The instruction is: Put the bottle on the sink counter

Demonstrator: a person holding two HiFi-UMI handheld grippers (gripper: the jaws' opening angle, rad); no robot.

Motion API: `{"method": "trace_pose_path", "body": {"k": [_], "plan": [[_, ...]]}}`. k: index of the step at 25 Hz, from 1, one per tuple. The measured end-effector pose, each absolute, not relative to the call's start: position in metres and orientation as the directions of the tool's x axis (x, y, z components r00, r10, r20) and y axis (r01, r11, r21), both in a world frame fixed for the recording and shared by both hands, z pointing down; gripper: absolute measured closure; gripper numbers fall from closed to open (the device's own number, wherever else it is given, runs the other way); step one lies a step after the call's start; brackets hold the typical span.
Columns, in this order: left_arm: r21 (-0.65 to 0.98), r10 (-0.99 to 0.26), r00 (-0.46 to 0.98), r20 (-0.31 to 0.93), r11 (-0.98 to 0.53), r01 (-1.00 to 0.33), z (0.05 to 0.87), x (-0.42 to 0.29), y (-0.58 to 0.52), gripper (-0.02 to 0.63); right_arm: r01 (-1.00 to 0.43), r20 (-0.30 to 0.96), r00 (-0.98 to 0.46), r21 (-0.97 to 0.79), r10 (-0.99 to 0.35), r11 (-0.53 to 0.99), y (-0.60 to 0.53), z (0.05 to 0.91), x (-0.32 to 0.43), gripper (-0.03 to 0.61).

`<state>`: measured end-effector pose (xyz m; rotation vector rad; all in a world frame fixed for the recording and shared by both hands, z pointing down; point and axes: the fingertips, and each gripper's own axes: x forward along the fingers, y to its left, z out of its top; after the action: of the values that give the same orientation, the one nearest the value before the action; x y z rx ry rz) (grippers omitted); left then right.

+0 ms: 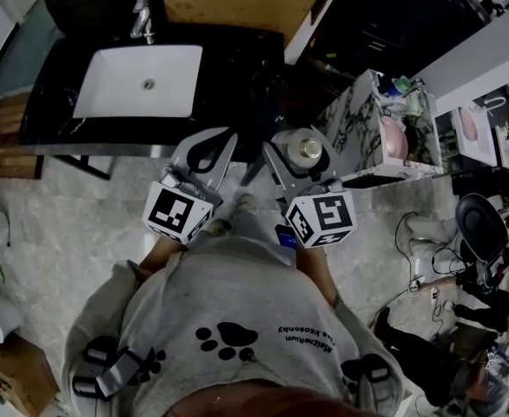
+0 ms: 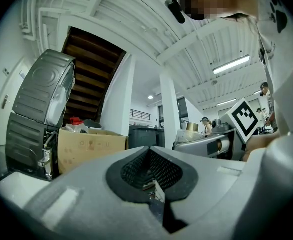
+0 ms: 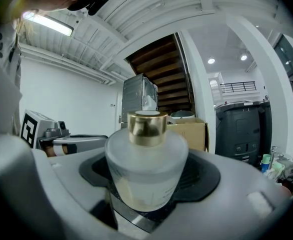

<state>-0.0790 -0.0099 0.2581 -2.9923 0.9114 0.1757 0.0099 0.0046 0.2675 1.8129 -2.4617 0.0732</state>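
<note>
Nearest the lens a grey sweatshirt (image 1: pixel 237 320) is seen, and beyond it the black sink counter (image 1: pixel 237 59) with its white basin (image 1: pixel 137 81). The right gripper (image 1: pixel 300 146) is clamped wide around the frosted bottle (image 3: pixel 146 169), which is carried upright with its gold cap uppermost, short of the counter's right corner. The left gripper (image 1: pixel 207 150), closed on nothing, is held nearer the basin. The counter is judged to lie ahead and to the left of the bottle.

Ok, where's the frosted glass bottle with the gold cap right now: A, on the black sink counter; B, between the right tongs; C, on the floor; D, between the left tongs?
B: the frosted glass bottle with the gold cap stands upright, gripped between the right tongs.
</note>
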Motion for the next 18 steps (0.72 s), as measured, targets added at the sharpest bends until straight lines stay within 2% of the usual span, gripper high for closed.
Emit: {"method": "trace_pose_path", "body": {"k": [18], "plan": [[0.017, -0.597, 0.796, -0.101, -0.801, -0.598, 0.257, -0.023, -0.088, 0.611, -0.923, 0.104, -0.374, 0.051, -0.922, 0.38, -0.085, 0.27, 0.058, 0.241]]}}
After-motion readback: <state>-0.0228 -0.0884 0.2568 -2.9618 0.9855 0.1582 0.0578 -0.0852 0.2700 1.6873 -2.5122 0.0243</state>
